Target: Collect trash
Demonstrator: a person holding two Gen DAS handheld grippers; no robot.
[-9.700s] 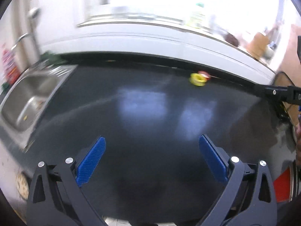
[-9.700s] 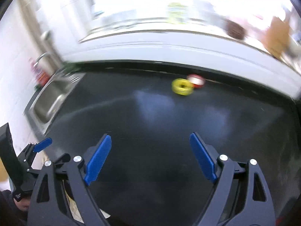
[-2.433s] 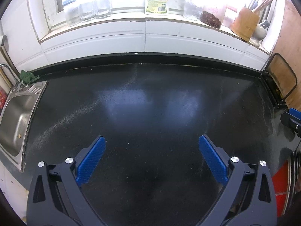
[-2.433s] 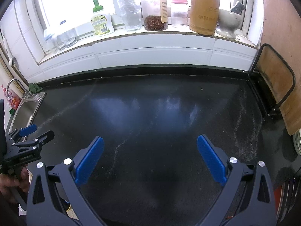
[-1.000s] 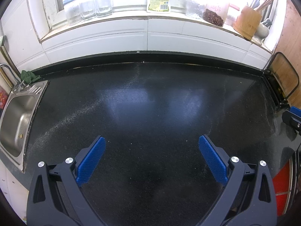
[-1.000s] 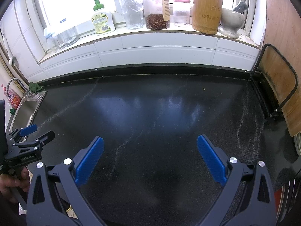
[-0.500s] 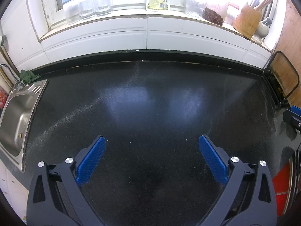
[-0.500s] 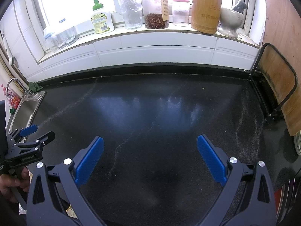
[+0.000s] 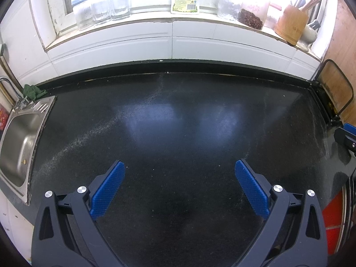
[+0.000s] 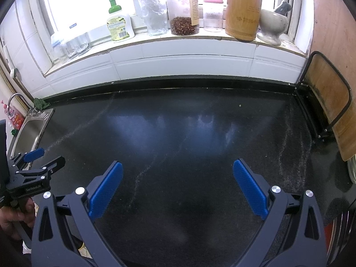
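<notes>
No piece of trash shows on the black countertop in either view. My left gripper is open and empty, held over the near part of the counter; it also shows at the left edge of the right wrist view. My right gripper is open and empty over the counter. One of its black fingers shows at the right edge of the left wrist view. A tiny crumb lies near the back right.
A steel sink sits at the left with a green cloth behind it. The windowsill holds a soap bottle, jars and a bamboo utensil holder. A cutting board in a wire rack stands at the right. A red object lies at the near right.
Ten seconds ago a yellow ring and a red object lay at the back of the counter; they are gone now. In the last second both grippers have barely moved.
</notes>
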